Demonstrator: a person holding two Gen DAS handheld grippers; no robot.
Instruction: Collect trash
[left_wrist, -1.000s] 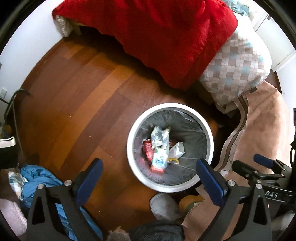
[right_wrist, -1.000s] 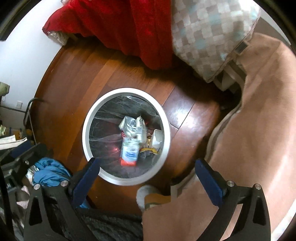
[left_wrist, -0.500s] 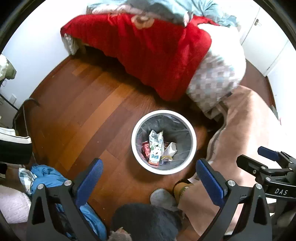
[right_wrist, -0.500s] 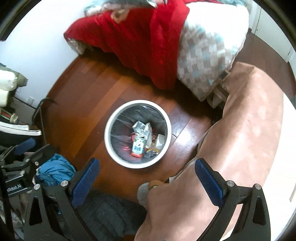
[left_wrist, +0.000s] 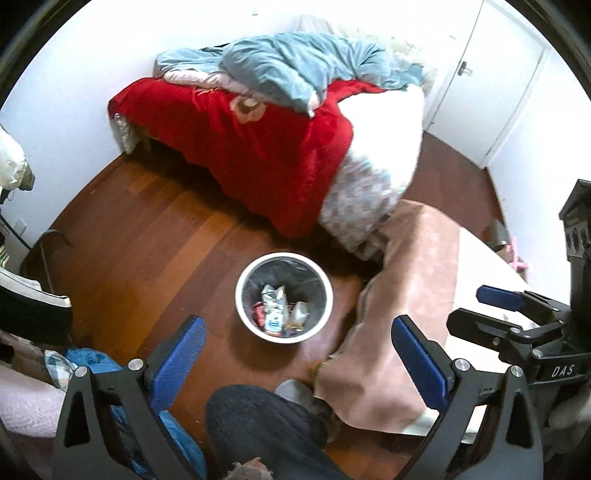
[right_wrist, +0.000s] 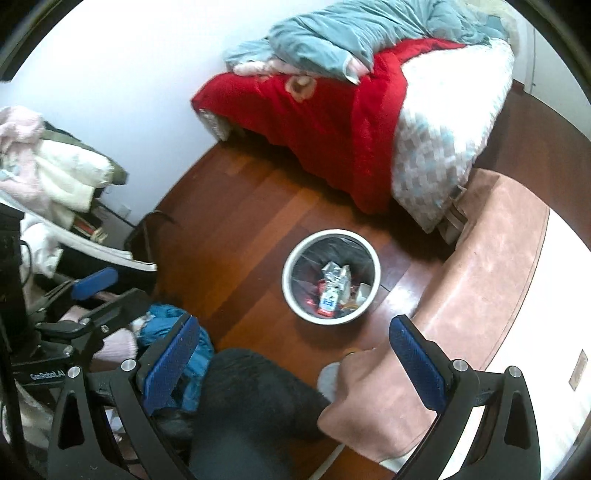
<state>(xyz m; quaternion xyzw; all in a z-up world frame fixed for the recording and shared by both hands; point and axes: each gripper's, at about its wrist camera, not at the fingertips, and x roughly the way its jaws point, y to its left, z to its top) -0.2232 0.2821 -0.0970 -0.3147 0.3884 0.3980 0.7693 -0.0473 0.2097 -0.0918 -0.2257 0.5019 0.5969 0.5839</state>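
Two grippers, left gripper (left_wrist: 297, 354) and right gripper (right_wrist: 291, 352), spread empty | bin (left_wrist: 243, 295) (trash (left_wrist: 275, 308) inside) below

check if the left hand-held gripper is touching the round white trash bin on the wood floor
Apart. The left wrist view shows the left hand-held gripper open and empty, raised well above the round white trash bin, with bare wood floor visible around the bin's rim.

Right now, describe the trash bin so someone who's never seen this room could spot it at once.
Start at the bed with the red blanket; on the wooden floor just in front of it stands a round white trash bin. It has a dark liner and crumpled wrappers inside, and it is the only round, open container on the floor.
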